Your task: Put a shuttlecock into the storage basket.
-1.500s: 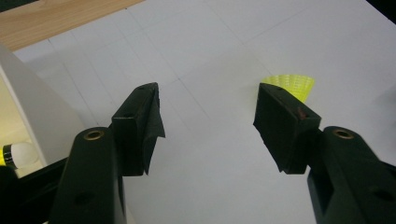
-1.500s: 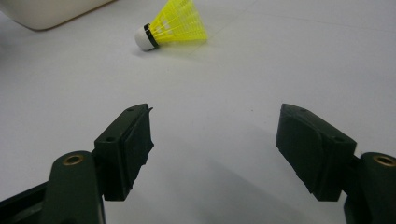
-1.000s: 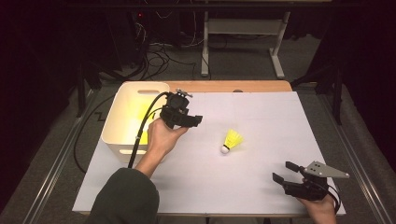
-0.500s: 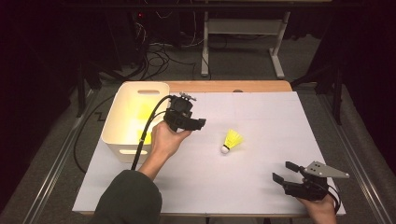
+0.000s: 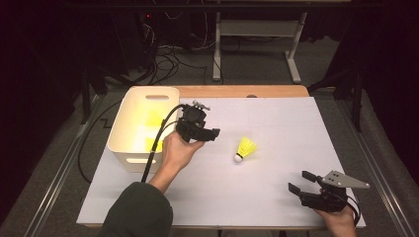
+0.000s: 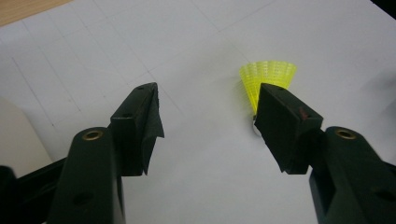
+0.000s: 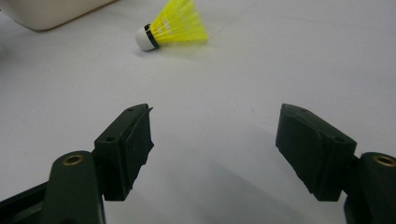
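A yellow shuttlecock [image 5: 244, 148] with a white cork lies on its side on the white sheet, mid-table. My left gripper [image 5: 213, 134] hovers just left of it, beside the bin, jaws wide apart and empty. In the left gripper view the shuttlecock [image 6: 268, 79] lies beyond the left gripper [image 6: 208, 116], its cork partly hidden behind the right-hand jaw. My right gripper [image 5: 300, 181] rests near the front right corner, open and empty. In the right gripper view the shuttlecock [image 7: 173, 24] lies well ahead of the right gripper [image 7: 215, 126].
A white plastic bin [image 5: 129, 143] with handle slots stands at the table's left, something yellow inside it. The white sheet [image 5: 276, 123] covers most of the wooden table [image 5: 237, 92]. A black cable [image 5: 155, 143] trails from the left gripper over the bin's edge.
The left hand has drifted slightly toward the shuttlecock. The right hand has stayed still.
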The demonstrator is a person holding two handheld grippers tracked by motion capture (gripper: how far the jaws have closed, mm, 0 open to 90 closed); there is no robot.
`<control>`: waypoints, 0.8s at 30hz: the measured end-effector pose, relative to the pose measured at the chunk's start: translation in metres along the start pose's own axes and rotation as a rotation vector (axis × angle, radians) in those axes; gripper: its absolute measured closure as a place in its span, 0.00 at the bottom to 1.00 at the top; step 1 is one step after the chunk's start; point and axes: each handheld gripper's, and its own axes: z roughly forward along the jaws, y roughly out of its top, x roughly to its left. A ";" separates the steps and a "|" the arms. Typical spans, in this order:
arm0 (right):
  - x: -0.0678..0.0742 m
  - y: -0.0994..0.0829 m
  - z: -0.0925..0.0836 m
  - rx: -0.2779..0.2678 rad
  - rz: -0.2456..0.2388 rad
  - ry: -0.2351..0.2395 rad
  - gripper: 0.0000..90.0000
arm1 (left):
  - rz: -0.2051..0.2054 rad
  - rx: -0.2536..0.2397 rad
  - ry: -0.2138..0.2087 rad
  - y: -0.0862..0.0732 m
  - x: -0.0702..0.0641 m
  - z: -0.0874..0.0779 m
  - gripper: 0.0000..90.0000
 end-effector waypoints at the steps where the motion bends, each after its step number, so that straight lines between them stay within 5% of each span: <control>1: 0.000 0.000 0.000 0.000 0.001 0.000 0.30 | 0.001 0.000 0.000 -0.001 -0.001 0.001 0.45; 24: 0.000 0.000 0.000 0.002 0.008 -0.006 0.30 | 0.014 0.011 -0.010 -0.018 -0.007 0.017 0.46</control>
